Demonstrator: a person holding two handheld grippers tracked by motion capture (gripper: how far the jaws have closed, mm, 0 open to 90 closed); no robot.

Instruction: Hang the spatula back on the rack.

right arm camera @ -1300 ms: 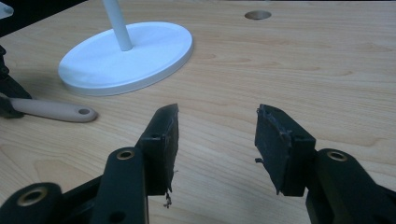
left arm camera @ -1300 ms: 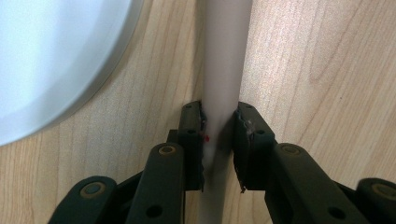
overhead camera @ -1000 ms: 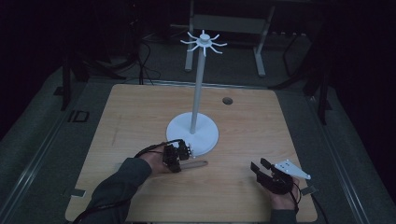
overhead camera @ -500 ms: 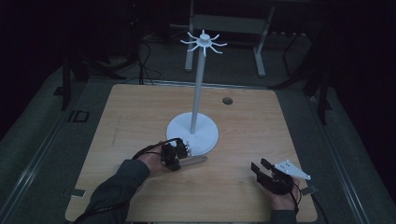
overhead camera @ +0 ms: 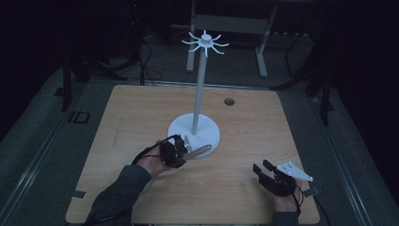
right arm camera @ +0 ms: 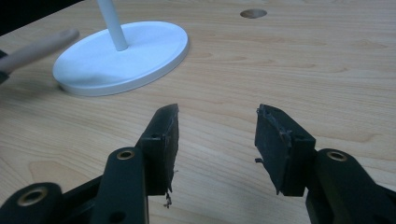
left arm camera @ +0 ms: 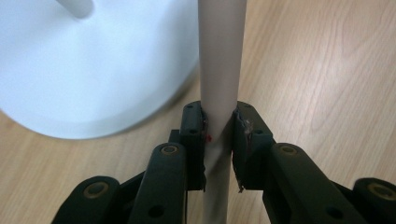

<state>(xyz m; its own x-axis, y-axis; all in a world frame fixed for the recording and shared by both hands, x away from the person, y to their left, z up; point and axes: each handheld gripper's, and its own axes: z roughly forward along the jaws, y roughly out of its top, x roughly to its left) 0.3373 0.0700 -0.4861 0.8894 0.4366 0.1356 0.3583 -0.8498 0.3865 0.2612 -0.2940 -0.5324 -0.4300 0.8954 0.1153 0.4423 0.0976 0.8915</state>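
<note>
Beige rod (left arm camera: 219, 70) clamped between left tool (left arm camera: 219, 135) pads, beside white stand base (left arm camera: 93, 70).

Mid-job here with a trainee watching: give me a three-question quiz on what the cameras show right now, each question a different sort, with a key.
1. True or false: the left tool is shut on the beige rod.
2. Multiple choice: where does the white stand sit? A) on the wooden table, B) on the floor, C) in the right tool's grip.
3. Fill in: the right tool has its jaws ____ with nothing between them.

Key: 1 true, the pads press both sides of the rod in the left gripper view. 2 A, its round base rests on the tabletop. 3 open, only bare wood shows between the jaws.
</note>
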